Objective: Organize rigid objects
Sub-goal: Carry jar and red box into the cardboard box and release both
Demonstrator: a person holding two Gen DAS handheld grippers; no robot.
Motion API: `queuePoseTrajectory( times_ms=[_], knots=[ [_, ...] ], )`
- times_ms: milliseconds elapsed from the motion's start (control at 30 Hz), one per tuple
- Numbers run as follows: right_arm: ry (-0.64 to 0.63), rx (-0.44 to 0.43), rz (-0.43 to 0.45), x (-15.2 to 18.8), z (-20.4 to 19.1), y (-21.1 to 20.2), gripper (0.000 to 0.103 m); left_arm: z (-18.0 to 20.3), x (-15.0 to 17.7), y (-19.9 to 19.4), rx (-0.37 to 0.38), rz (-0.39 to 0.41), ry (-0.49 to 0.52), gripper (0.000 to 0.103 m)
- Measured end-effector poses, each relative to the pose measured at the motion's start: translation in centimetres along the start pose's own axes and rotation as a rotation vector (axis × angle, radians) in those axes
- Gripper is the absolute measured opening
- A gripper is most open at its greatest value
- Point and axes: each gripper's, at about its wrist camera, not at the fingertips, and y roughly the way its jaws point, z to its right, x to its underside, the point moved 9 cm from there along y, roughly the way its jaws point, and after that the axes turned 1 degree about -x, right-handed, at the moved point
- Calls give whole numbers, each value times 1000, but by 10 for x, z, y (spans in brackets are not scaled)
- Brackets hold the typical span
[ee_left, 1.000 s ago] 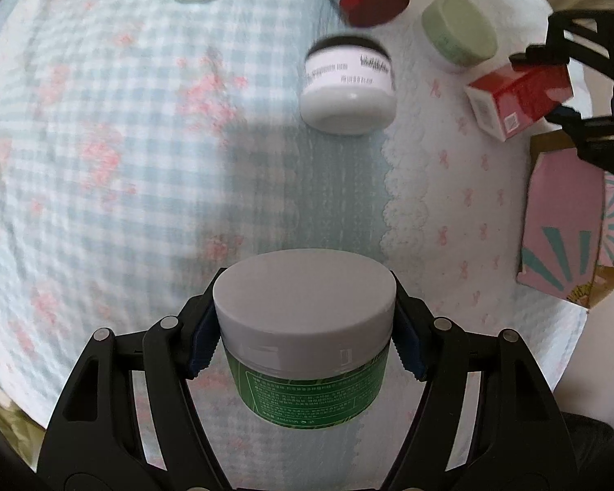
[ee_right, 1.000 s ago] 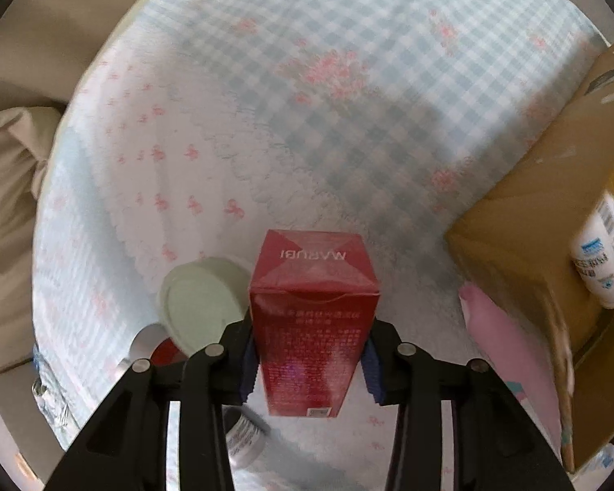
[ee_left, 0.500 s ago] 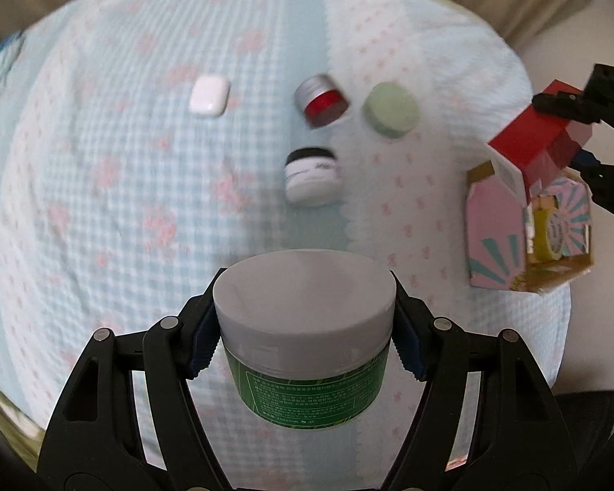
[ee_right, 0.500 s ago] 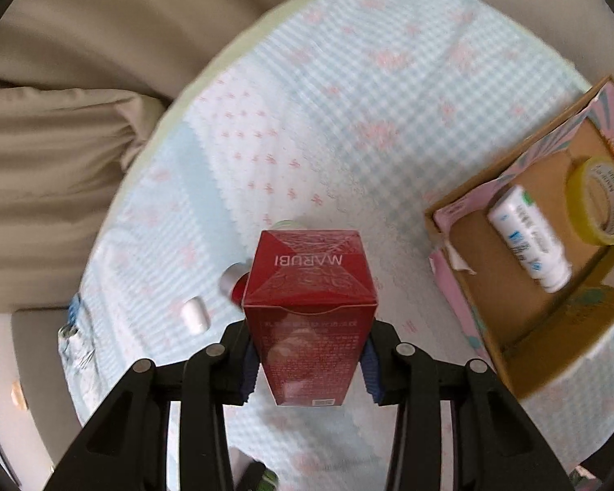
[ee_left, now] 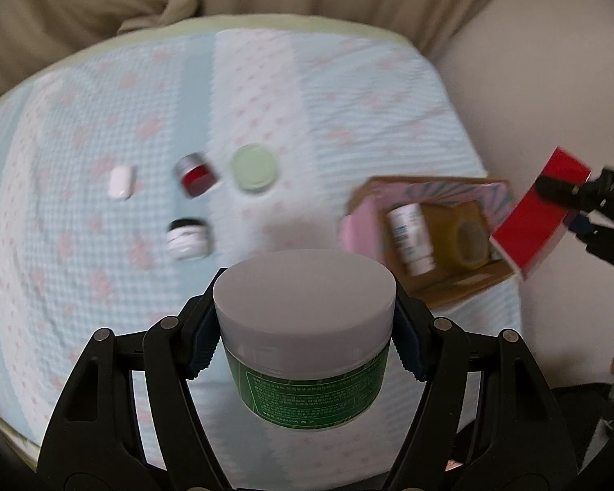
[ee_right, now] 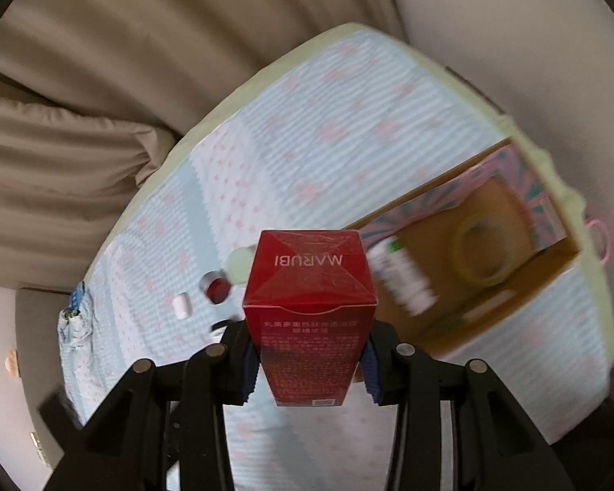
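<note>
My left gripper (ee_left: pixel 305 341) is shut on a green jar with a grey lid (ee_left: pixel 305 311), held high above the table. My right gripper (ee_right: pixel 309 362) is shut on a red MARUBI carton (ee_right: pixel 309 286), also held high; the carton shows in the left wrist view (ee_left: pixel 538 212) at the right, over the box's right end. An open cardboard box (ee_left: pixel 454 282) with pink patterned walls sits at the table's right edge (ee_right: pixel 511 302) and holds a white bottle (ee_left: pixel 409 231) and a roll of yellow tape (ee_left: pixel 468 237).
On the blue checked tablecloth (ee_left: pixel 82 225) lie a white case (ee_left: pixel 121 182), a red jar with a silver rim (ee_left: pixel 196 174), a pale green lid (ee_left: pixel 253 167) and a white jar with a black lid (ee_left: pixel 187 239). Beige curtains (ee_right: pixel 82 122) hang behind the table.
Both grippers have risen well above the table with their loads, so the objects look smaller. The right gripper has carried the red carton over toward the box's right end.
</note>
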Motion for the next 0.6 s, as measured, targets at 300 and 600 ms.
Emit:
queuePoseTrajectory(
  times_ms=[300, 600],
  knots=[
    [-49, 105, -9, -42, 105, -32, 38, 98, -21, 24, 11, -12, 48, 68],
    [-129, 158, -112, -61, 170, 5, 38, 165, -32, 105, -16, -102, 117, 68]
  ],
)
